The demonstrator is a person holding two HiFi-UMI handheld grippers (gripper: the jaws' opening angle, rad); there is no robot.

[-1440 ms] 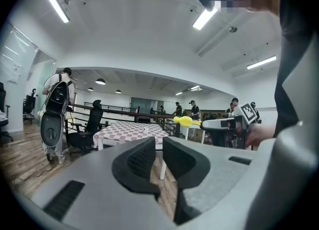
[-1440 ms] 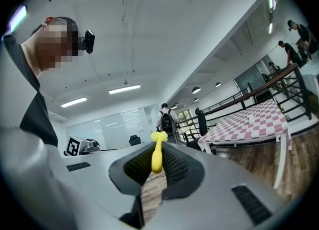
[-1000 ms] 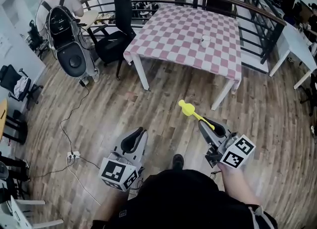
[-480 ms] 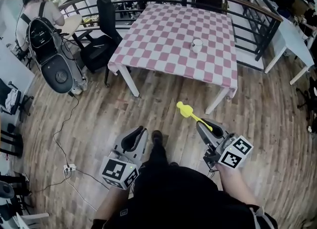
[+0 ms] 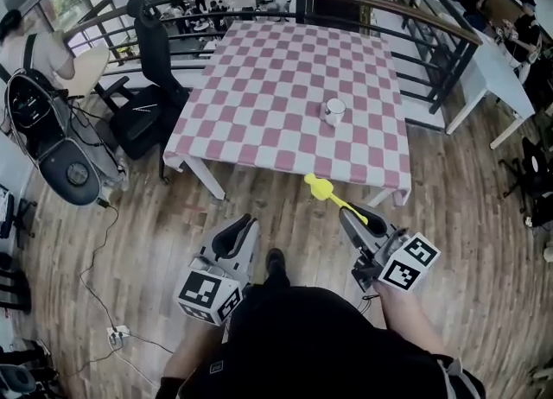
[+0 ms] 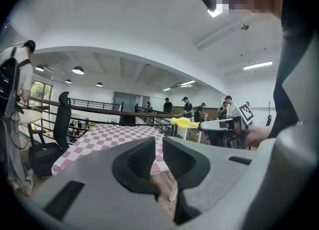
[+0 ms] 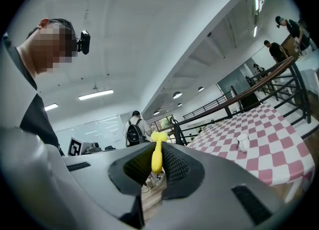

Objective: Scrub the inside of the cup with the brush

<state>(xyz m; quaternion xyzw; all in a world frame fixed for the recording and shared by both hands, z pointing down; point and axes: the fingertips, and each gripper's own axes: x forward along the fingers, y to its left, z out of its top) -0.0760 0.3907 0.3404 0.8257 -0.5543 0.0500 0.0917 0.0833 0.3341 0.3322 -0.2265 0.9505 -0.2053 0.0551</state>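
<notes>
The right gripper's (image 5: 352,214) jaws pinched the brush (image 5: 331,194); the left gripper's (image 5: 244,223) were pressed together, empty. The cup (image 5: 334,111) at 12 o'clock, unheld, might tip when scrubbed.

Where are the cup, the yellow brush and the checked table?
cup (image 5: 334,111), head view, its white side.
yellow brush (image 5: 320,188), head view, its rounded head.
checked table (image 5: 259,104), head view, bare cloth.

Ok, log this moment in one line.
left hand-held gripper: shut, empty | right hand-held gripper: shut on yellow plastic brush | small white cup: upright on pink-checkered table, untouched
</notes>
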